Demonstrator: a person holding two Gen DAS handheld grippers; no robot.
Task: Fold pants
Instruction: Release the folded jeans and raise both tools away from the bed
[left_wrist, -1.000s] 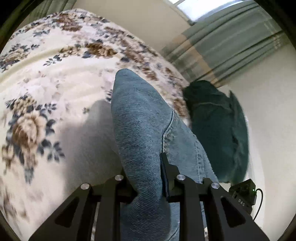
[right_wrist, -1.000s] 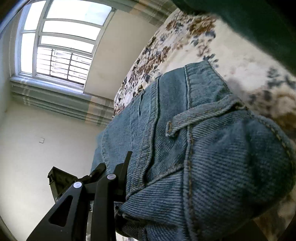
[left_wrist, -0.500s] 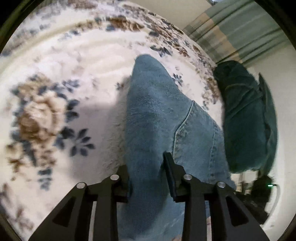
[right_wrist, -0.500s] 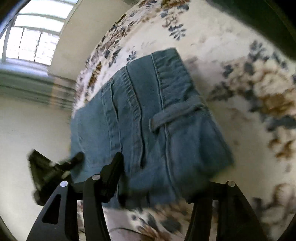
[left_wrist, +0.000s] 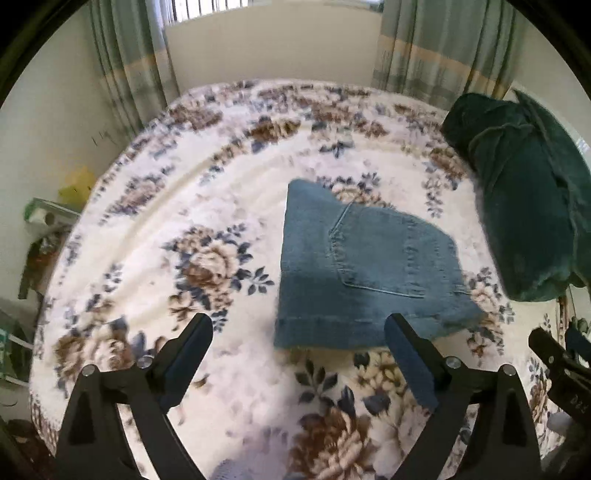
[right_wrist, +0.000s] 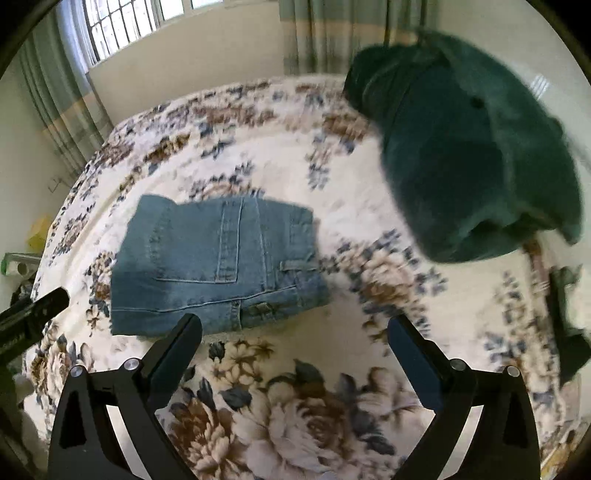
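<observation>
Both of my grippers hang with fingers spread wide and nothing between them: the left gripper (left_wrist: 298, 334) and the right gripper (right_wrist: 294, 334) sit just short of the jeans (left_wrist: 364, 271), apart from the denim. Those jeans lie as a compact folded bundle on the floral bedspread (left_wrist: 207, 258), back pocket up, so I judge the fold essentially done. My worry is the plush cover: a careless sweep near the bundle's closest edge could catch a layer and spring it open. Beyond the jeans, to their right, sits a dark green garment (left_wrist: 532, 206), well apart. Farther behind the jeans, striped curtains (left_wrist: 436, 48) flank a window (right_wrist: 122, 22).
</observation>
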